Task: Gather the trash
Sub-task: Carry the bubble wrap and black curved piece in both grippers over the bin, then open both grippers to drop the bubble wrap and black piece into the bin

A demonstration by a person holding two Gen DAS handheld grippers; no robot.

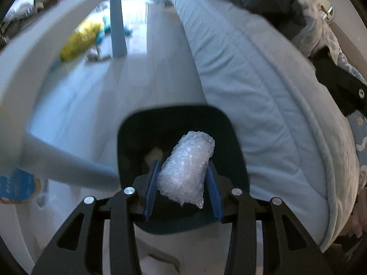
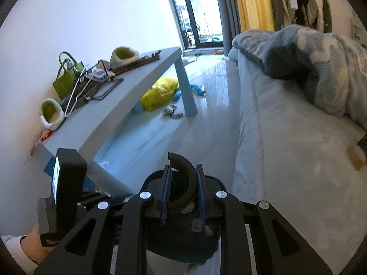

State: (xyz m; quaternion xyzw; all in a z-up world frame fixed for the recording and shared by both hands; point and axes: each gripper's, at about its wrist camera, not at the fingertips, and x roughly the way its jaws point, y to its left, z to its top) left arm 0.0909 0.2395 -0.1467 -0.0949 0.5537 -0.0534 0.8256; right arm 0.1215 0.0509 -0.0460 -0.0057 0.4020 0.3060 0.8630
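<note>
The left gripper clamps a bubble-wrap wad over the dark bin; the right gripper pinches a black curved scrap. Letting go off-centre could send either onto the floor.

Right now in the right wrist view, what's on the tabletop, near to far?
Near slipper → green handbag → far slipper, all on the light blue table.

Two slippers — one bin
</note>
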